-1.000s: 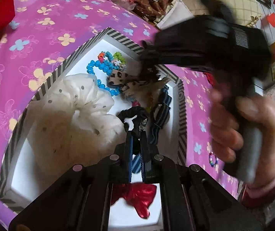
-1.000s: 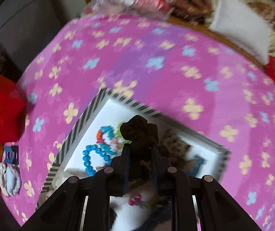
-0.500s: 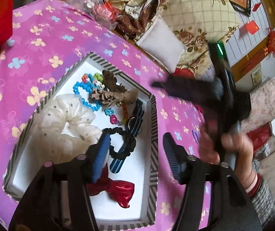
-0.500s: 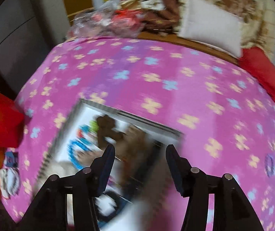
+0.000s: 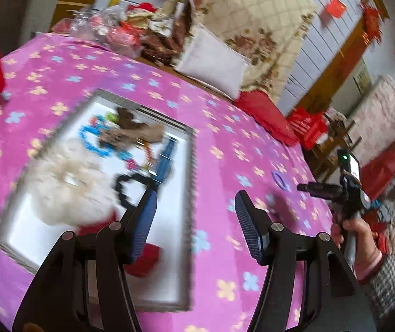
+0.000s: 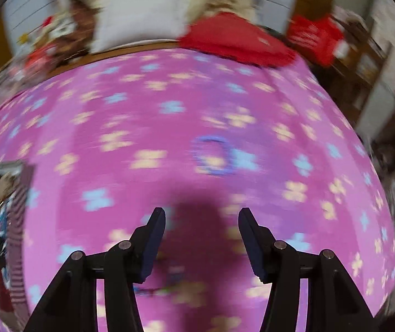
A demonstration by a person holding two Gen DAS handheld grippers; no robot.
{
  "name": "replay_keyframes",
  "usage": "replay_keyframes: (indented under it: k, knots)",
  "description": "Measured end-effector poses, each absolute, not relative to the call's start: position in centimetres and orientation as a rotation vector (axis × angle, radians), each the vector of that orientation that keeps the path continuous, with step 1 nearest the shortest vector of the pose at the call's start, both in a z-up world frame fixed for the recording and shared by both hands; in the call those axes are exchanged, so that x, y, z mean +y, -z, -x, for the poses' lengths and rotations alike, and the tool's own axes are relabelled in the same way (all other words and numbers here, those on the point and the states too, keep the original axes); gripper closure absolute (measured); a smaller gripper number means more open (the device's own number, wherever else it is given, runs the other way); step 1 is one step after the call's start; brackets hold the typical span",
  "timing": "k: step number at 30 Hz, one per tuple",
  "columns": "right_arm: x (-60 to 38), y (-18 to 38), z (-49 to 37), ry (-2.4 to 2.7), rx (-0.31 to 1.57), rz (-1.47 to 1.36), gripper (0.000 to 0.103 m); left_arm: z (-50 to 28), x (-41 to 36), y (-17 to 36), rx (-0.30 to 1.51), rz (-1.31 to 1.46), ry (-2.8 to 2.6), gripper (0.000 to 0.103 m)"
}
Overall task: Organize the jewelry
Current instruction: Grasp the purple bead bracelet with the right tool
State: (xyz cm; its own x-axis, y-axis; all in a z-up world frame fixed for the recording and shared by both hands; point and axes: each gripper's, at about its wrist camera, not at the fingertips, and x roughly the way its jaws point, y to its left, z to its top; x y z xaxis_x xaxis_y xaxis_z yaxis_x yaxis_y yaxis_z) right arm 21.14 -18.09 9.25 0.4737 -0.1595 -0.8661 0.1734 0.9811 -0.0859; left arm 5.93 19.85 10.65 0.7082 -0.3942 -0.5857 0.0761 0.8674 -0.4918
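Observation:
A white box with a striped rim [image 5: 189,262] lies on the pink flowered cloth. It holds a white scrunchie [image 5: 67,188], blue beads [image 5: 86,138], a brown bow [image 5: 131,132], a black scrunchie [image 5: 125,188] and a red bow [image 5: 144,260]. My left gripper [image 5: 196,196] hangs open above the box's right rim with nothing between its fingers. A purple ring bracelet [image 6: 214,155] lies on the cloth beyond my right gripper [image 6: 201,213], which is open and empty. In the left wrist view a hand holds that gripper [image 5: 303,187] to the right of the bracelet [image 5: 279,179].
The box [image 6: 17,221] shows at the far left of the right wrist view. Behind the table lie a white pillow [image 5: 214,61], a red cushion [image 5: 263,113] and plastic bags [image 5: 109,33]. Something small and blurred lies on the cloth under the right fingers [image 6: 158,290].
Both grippers opened, leaving the black scrunchie and the brown bow in the box. The right gripper swung far right to the purple bracelet. The left one drew back and rose.

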Motion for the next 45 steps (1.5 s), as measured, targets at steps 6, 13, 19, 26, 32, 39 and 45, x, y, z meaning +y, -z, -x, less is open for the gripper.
replay_keyframes:
  k: [6,13,19,26,32,39,45]
  knots:
    - [-22.6,-7.2,-23.3,0.23,1.082,-0.098,0.05,-5.5,13.9,-9.9,0.764,0.329,0.34,0.044]
    - [-20.8,-5.1,-28.6,0.148,1.074,-0.049,0.052,-6.5,11.0,-7.4,0.822,0.253,0.378,0.044]
    - [-20.7,-2.2,-32.1,0.165,1.103,-0.047,0.071,-7.6,11.1,-5.7,0.881,0.266,0.386,0.044]
    - [-20.6,-2.2,-28.7,0.105,1.155,-0.05,0.089,-7.9,11.5,-5.3,0.905,0.284,0.371,0.044]
    - [-21.0,-2.1,-19.4,-0.04,1.203,-0.082,0.09,-6.8,10.2,-5.9,0.882,0.231,0.371,0.044]
    - [-22.1,-1.8,-10.7,-0.139,1.114,-0.059,0.087,-6.8,6.8,-5.0,0.954,0.223,0.367,0.044]
    - [-24.2,-1.4,-10.0,-0.22,1.017,-0.18,0.077,-10.5,1.4,-4.7,1.041,0.181,0.362,0.044]
